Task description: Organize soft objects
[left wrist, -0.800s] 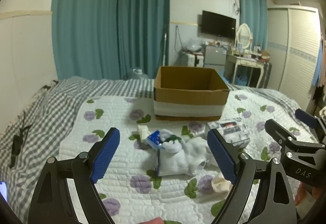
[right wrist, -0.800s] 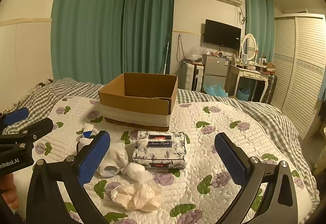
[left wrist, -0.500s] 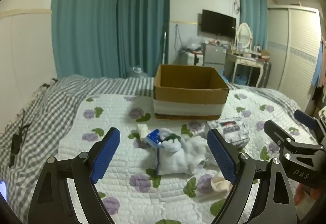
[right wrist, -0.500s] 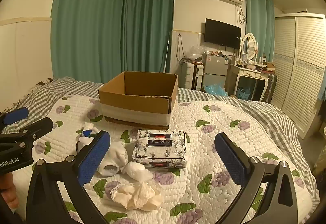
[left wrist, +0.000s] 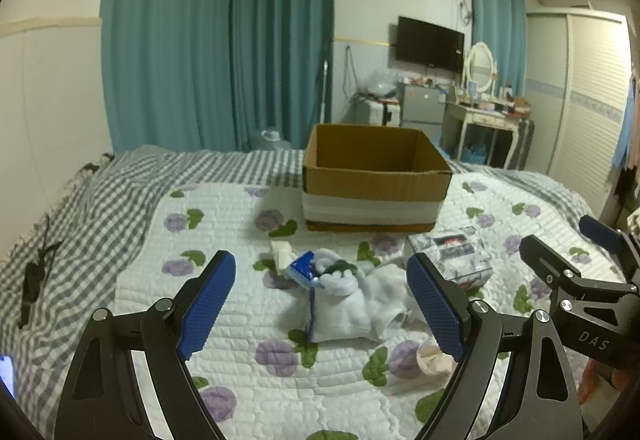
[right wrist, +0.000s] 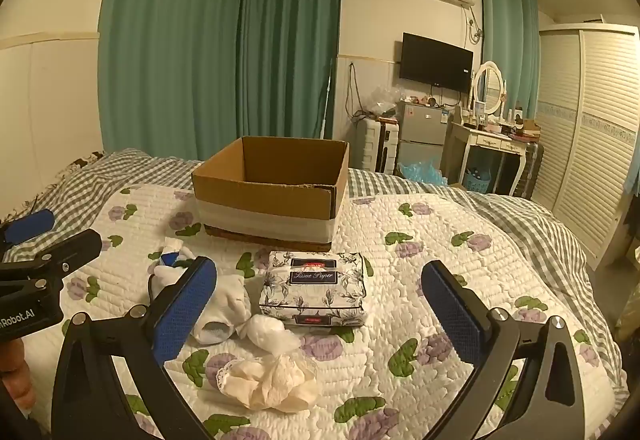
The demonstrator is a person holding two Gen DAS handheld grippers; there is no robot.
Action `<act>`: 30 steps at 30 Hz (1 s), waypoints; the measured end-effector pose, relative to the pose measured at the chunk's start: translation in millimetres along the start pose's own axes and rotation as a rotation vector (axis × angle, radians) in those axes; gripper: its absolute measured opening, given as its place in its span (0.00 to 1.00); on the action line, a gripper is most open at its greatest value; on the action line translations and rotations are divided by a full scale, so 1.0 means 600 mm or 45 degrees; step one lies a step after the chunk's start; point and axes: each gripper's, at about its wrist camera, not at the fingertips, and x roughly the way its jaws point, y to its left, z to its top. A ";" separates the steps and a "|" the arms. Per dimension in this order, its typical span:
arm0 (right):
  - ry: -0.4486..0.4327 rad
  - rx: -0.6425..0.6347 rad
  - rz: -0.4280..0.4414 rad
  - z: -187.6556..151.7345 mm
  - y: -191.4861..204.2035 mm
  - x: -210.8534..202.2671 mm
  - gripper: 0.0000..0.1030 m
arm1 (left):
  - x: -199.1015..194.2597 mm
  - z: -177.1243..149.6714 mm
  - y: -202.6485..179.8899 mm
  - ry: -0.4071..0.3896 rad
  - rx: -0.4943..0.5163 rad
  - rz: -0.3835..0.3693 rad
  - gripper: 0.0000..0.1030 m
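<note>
An open cardboard box (left wrist: 376, 175) (right wrist: 272, 187) stands on the flowered quilt. In front of it lie white socks with a blue tag (left wrist: 344, 300) (right wrist: 220, 300), a floral tissue paper pack (right wrist: 314, 290) (left wrist: 456, 256), a small white cloth bundle (right wrist: 272, 332) and a cream lace cloth (right wrist: 268, 380) (left wrist: 434, 356). My left gripper (left wrist: 320, 304) is open and empty, just short of the socks. My right gripper (right wrist: 320, 308) is open and empty, just short of the tissue pack.
The quilt (right wrist: 420, 280) lies on a grey checked bedspread (left wrist: 80, 224). A black cable (left wrist: 36, 272) lies at the left edge. A desk with a mirror (right wrist: 488, 131), a small fridge (right wrist: 420, 131) and a slatted wardrobe (right wrist: 596, 143) stand behind the bed.
Both views have shifted only slightly; the objects on the quilt have not moved and both grippers stay open.
</note>
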 end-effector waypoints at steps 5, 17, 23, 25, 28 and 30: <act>0.003 0.000 0.000 -0.002 -0.002 0.004 1.00 | 0.004 0.001 0.003 0.006 0.000 -0.002 0.87; 0.025 -0.004 -0.001 -0.007 -0.001 0.009 1.00 | 0.004 0.002 0.001 0.009 0.002 -0.001 0.87; 0.026 -0.005 0.000 -0.006 0.000 0.009 1.00 | 0.009 -0.002 0.004 0.012 0.001 -0.002 0.87; 0.027 -0.006 -0.001 -0.007 0.000 0.009 1.00 | 0.009 -0.003 0.003 0.014 0.000 -0.002 0.87; 0.027 -0.006 -0.003 -0.007 0.000 0.009 1.00 | 0.009 -0.003 0.003 0.015 0.003 -0.002 0.87; 0.027 -0.005 -0.002 -0.008 -0.001 0.009 1.00 | 0.009 -0.002 0.004 0.014 0.002 -0.002 0.87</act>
